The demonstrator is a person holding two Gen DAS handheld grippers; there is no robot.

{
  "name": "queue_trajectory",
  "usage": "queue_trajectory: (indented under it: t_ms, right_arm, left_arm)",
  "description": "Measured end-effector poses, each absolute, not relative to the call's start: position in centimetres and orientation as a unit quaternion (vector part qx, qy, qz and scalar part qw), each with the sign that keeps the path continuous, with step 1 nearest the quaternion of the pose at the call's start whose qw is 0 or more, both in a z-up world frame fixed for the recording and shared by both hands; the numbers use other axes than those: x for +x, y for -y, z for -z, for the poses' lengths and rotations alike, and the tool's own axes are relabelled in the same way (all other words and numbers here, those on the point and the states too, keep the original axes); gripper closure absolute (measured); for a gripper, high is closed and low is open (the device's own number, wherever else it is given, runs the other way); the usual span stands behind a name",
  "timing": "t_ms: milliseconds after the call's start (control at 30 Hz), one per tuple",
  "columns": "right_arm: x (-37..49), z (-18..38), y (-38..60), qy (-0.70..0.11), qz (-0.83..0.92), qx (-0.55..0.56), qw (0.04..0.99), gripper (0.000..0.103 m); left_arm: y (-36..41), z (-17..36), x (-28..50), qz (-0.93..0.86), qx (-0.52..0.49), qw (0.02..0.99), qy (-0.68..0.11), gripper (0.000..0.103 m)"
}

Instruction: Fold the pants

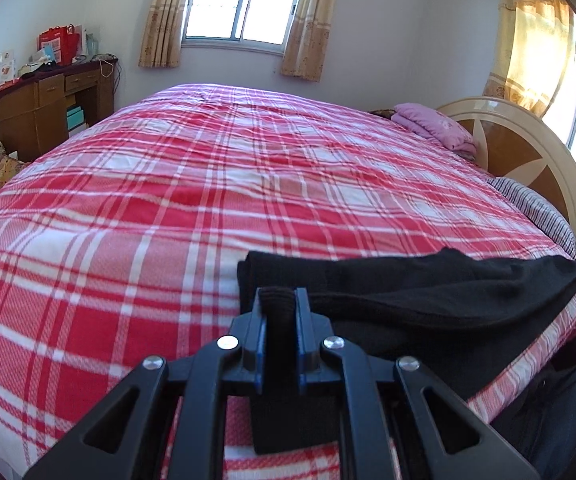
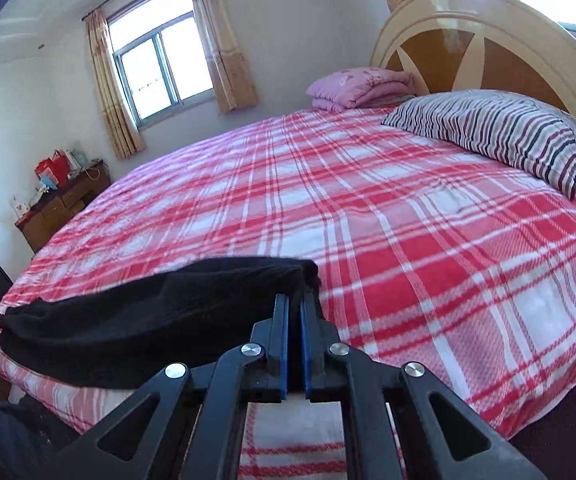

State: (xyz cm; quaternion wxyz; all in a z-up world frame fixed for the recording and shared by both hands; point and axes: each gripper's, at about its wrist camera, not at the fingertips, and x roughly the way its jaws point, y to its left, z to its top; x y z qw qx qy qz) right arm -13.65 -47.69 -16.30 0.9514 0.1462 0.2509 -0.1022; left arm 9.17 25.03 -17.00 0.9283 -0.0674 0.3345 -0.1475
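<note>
The black pants point(image 1: 428, 292) hang stretched between my two grippers, just above the near edge of the red plaid bed point(image 1: 207, 184). My left gripper point(image 1: 277, 296) is shut on a thick bunch of the fabric at the pants' left end. In the right wrist view the pants point(image 2: 147, 312) run off to the left, and my right gripper point(image 2: 295, 300) is shut on their right end, jaws nearly closed. The lower fold sags onto the bed edge. The bed point(image 2: 408, 240) also fills the right wrist view.
A striped pillow point(image 2: 500, 136) and a folded pink quilt point(image 2: 360, 84) lie by the headboard point(image 2: 488, 28). A wooden desk point(image 1: 47, 108) with red bags stands at the far left wall. Dark bags point(image 1: 560, 412) sit on the floor beside the bed.
</note>
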Motion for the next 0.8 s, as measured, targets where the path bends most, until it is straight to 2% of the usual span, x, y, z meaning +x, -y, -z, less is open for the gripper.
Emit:
queue_trajectory:
  t_ms: [167,233,400,433,467,533,667,800]
  right_arm:
    - [-14.4,16.8,47.7,-0.266,0.114,0.139,0.947,0.098]
    - [-14.4,16.9,47.9,-0.274,0.123,0.138,0.944,0.098]
    - [-15.8,16.3,48.0,-0.282,0.141,0.125,0.941,0.093]
    - [-16.1,16.1,47.9,-0.280,0.151,0.119,0.941,0.086]
    - [-16.3,15.9,47.9,-0.278,0.158,0.116,0.940,0.064]
    - [-16.8,15.5,47.9,-0.271,0.157,0.131,0.941,0.035]
    - [-16.2,13.4,44.9,-0.257,0.143,0.104,0.950,0.035]
    - [-11.7,12.1,37.3,-0.270,0.079,0.002,0.960,0.035]
  left_arm:
    - [-25.0,17.6,8.0,0.153,-0.054,0.930,-0.330,0.088]
    - [-25.0,17.6,7.7,0.143,-0.037,0.933,-0.329,0.074]
    - [-26.8,17.7,6.2,0.120,-0.026,0.939,-0.322,0.061]
    - [-27.4,17.7,5.7,0.120,-0.033,0.939,-0.321,0.054]
    - [-27.6,17.7,5.4,0.121,-0.037,0.939,-0.321,0.052]
    - [-28.1,17.7,4.7,0.123,-0.042,0.939,-0.319,0.052]
    - [-28.7,17.4,4.0,0.110,-0.054,0.944,-0.307,0.052]
    - [-28.0,16.5,3.9,0.116,-0.072,0.949,-0.285,0.052]
